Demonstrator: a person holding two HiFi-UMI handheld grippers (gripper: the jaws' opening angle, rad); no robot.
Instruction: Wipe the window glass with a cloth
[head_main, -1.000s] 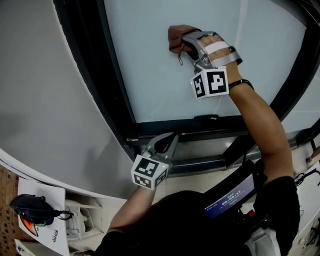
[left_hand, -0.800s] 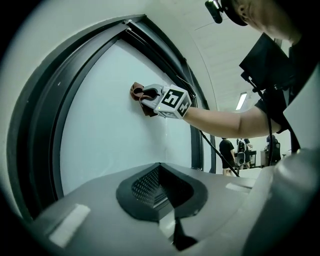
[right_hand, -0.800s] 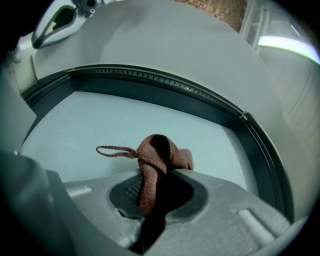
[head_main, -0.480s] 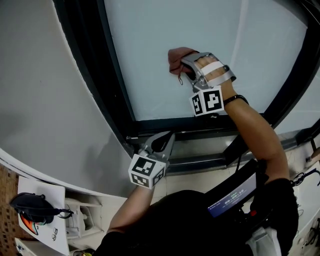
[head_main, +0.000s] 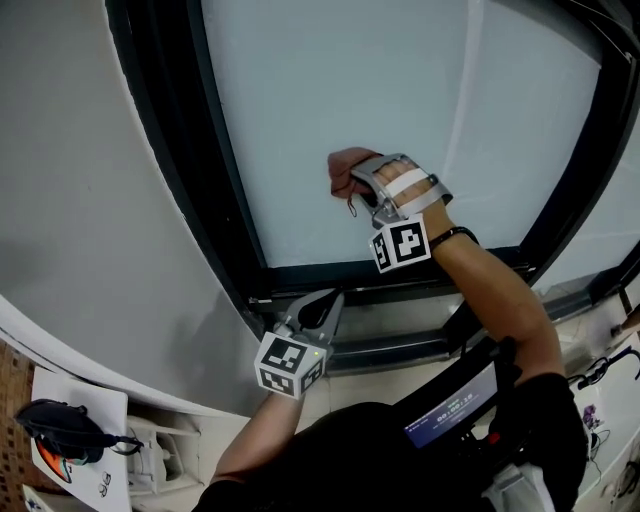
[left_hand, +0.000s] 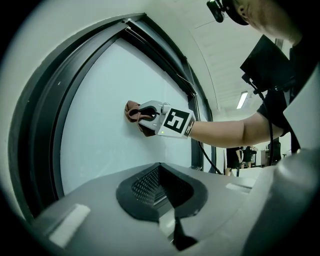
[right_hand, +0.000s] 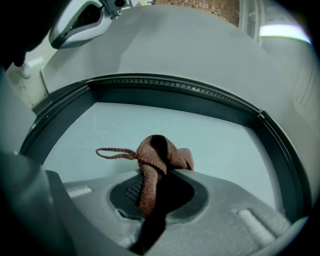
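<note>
The right gripper (right_hand: 154, 202) is clamped on a brown cloth (right_hand: 158, 159), whose bunched end bulges out past the jaws and presses flat against the window glass (right_hand: 225, 145). Only the right gripper view shows the thin loop (right_hand: 113, 153) that trails from the cloth to the left across the pane. The head view places this contact in the lower middle of the glass, a little above the dark frame (head_main: 215, 190). The left gripper view sees it from the side, with the cloth between the gripper's tip and the pane.

The left gripper (head_main: 322, 308) has its jaws drawn together on nothing. In the head view it sits low by the bottom rail of the frame, well apart from the cloth. A grey wall (head_main: 90, 200) lies to the frame's left.
</note>
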